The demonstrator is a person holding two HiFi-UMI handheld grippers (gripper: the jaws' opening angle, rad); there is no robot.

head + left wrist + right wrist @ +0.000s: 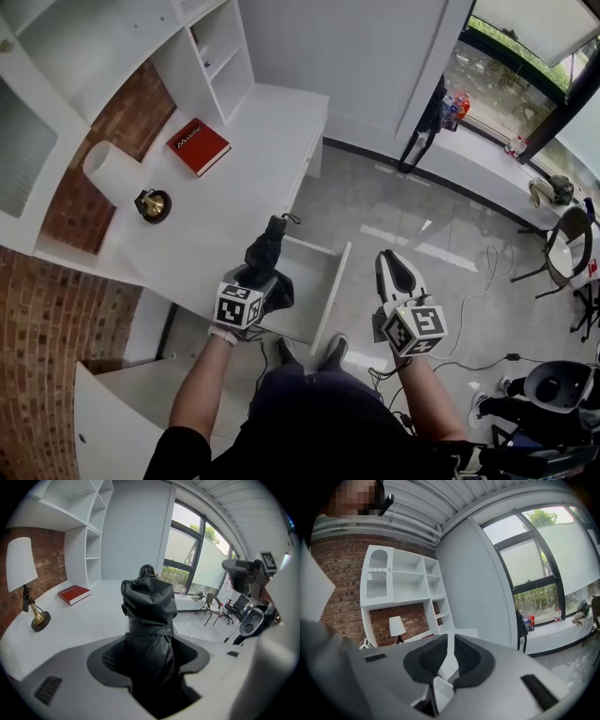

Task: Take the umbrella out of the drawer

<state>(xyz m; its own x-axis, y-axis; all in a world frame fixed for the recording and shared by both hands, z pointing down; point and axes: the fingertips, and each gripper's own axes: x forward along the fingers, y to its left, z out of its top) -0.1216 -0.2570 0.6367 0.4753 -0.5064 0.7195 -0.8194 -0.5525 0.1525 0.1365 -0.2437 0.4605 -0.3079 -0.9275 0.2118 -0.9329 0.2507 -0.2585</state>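
Lap (319,422) and 2 bare forearms closest in, at the bottom of the head view, with 2 dark shoes (309,353) just beyond on the floor.

Ahead of the left forearm: left gripper (150,656) clamped on the umbrella (149,616). Black, folded, strapped round the middle, wedged between jaws standing wide apart, with its top poking well past the fingertips. Firm-looking hold, fabric bunched against both pads.

Over to the right gripper (398,270): jaws drawn almost together, just a sliver of light between the pads, nothing in them. Hanging out over the bare floor, well apart from the umbrella, doing no work.

Now the drawer (331,291): pulled open from under the white desk (253,159), white inside, nothing else visible in the part that shows. In the head view the umbrella overlaps the drawer's far corner, yet in the left gripper view it sits level with the desk top, with the red book (74,594) and the lamp (21,566) behind it. So, by the look of it, up and clear of the drawer walls, touching neither drawer nor desk.

Judging progress: main job as good as done. Grasped, raised, out of the drawer. Left to do, at most: carrying it clear and setting it somewhere, the desk top seeming the handiest spot. Drawer open, though closing it not asked for in the task.
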